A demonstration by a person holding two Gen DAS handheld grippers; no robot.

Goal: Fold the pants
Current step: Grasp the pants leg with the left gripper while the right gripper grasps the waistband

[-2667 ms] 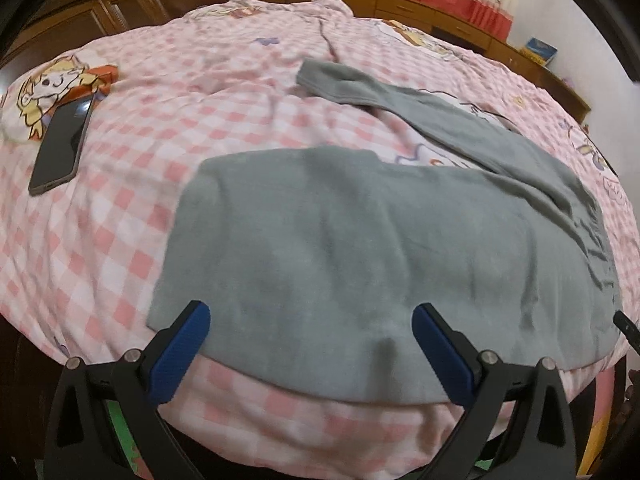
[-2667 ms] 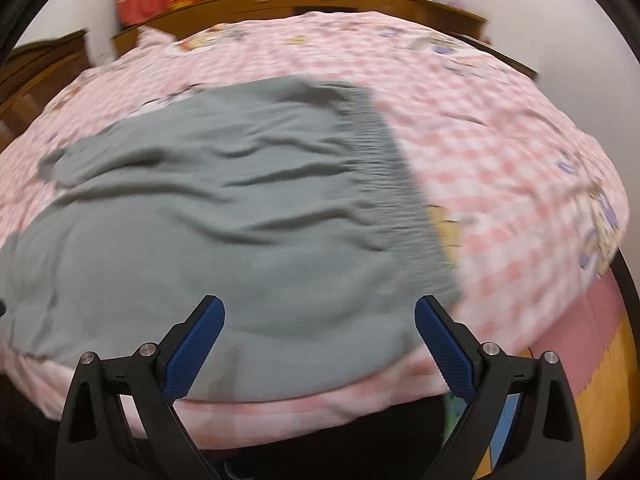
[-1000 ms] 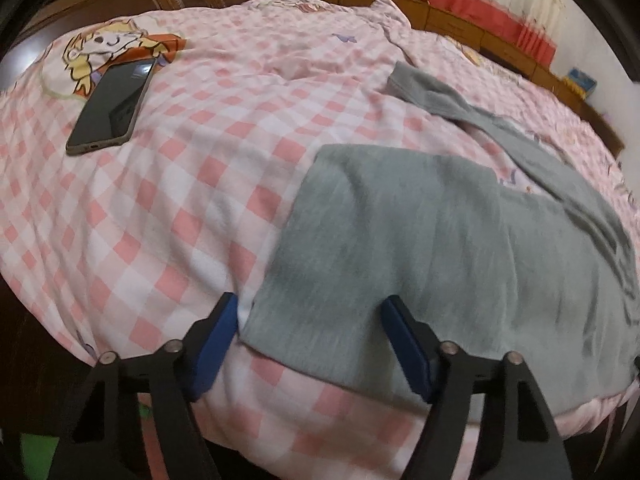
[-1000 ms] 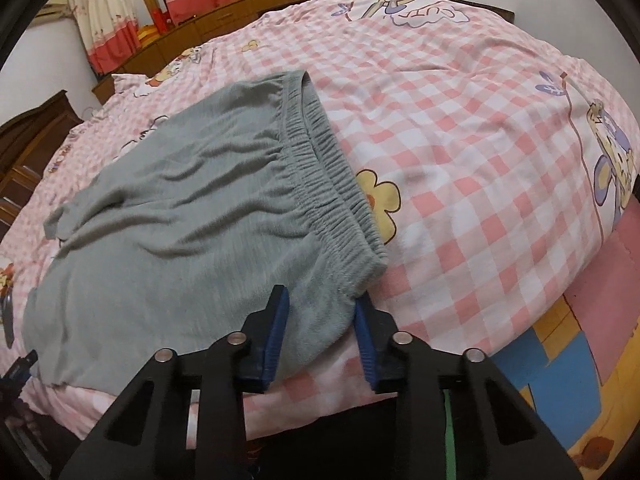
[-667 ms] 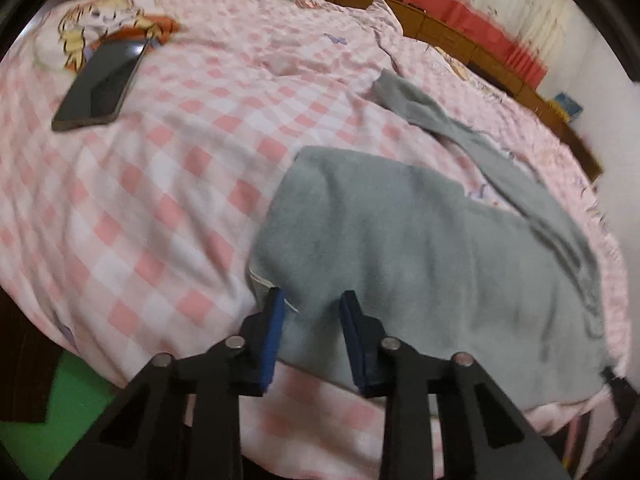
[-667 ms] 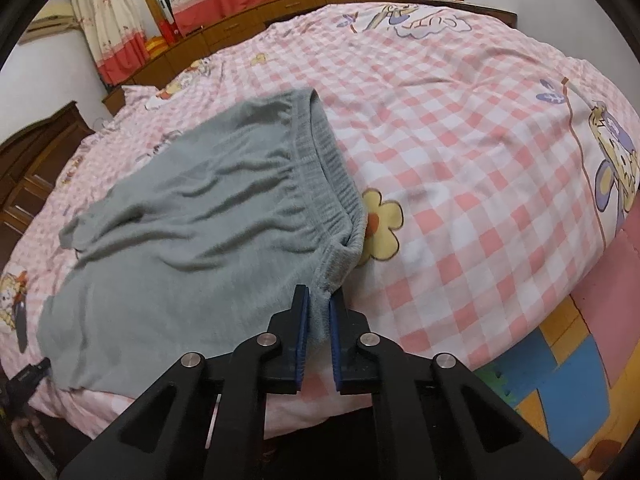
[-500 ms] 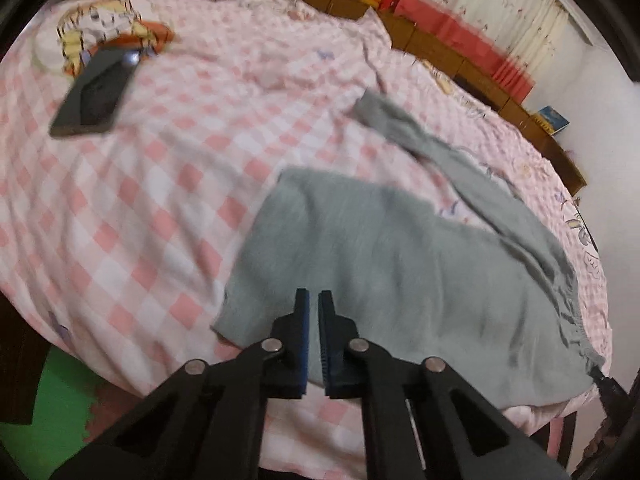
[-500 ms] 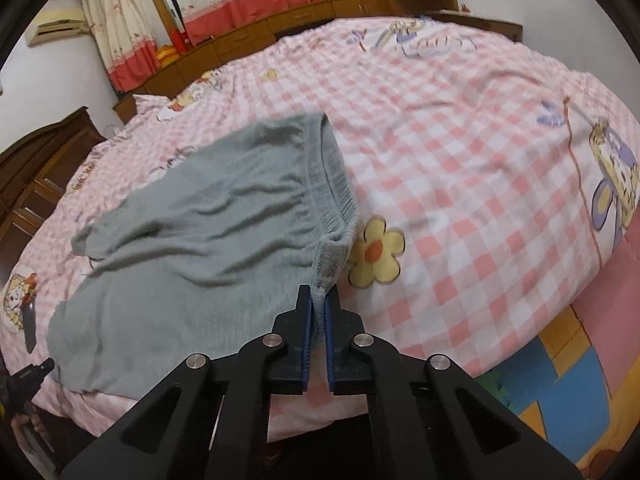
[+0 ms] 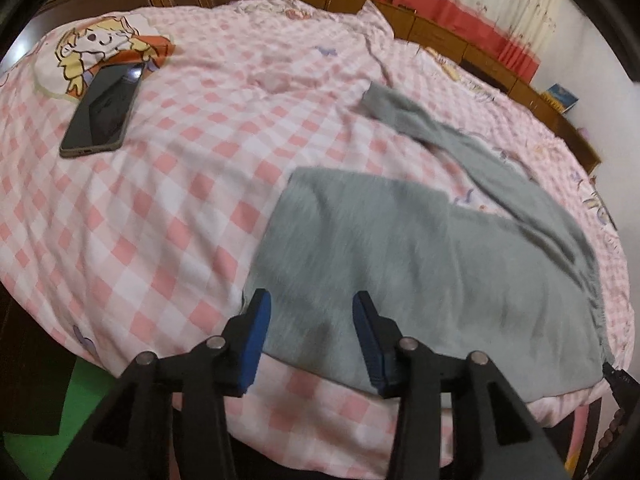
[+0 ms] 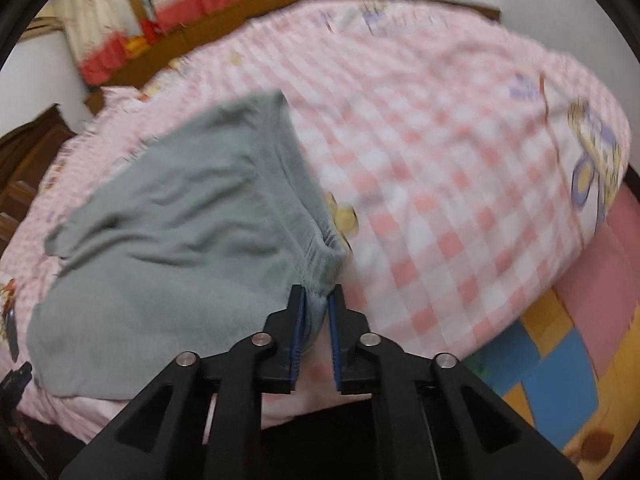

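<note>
- Grey knit pants [image 9: 420, 256] lie spread on a bed, near its front edge, on a pink-and-white checked bedspread [image 9: 192, 200].
- 1 leg [image 9: 452, 140] of the pants runs away toward the far side of the bed; the other leg lies flat along the front edge, its hem corner toward the left wrist camera.
- In the right wrist view the elastic waistband [image 10: 296, 184] runs down the right side of the pants [image 10: 180, 220], and its near corner is bunched up and lifted off the bedspread [image 10: 460, 160].
- That bunched corner sits between the blue pads of the right gripper [image 10: 316, 300]; the jaws stand narrow and are easing apart, with the cloth filling the gap and touching both pads.
- Left gripper [image 9: 310, 306] has its jaws spreading; the hem corner of the pants lies between and below the 2 blue pads, but neither pad presses on it, so the cloth is released there.
- The right wrist picture is blurred, so fine folds at the waistband are hard to make out.
- A dark phone [image 9: 102, 114] lies face up on the bedspread, well apart from the pants, partly on a cartoon figure [image 9: 100, 50] printed on the cloth.
- Wooden cabinets [image 9: 500, 64] line the far side of the bed, with red-and-white curtains [image 9: 460, 12] above them.
- Coloured floor mats [image 10: 560, 380] show beside the bed in the right wrist view.
</note>
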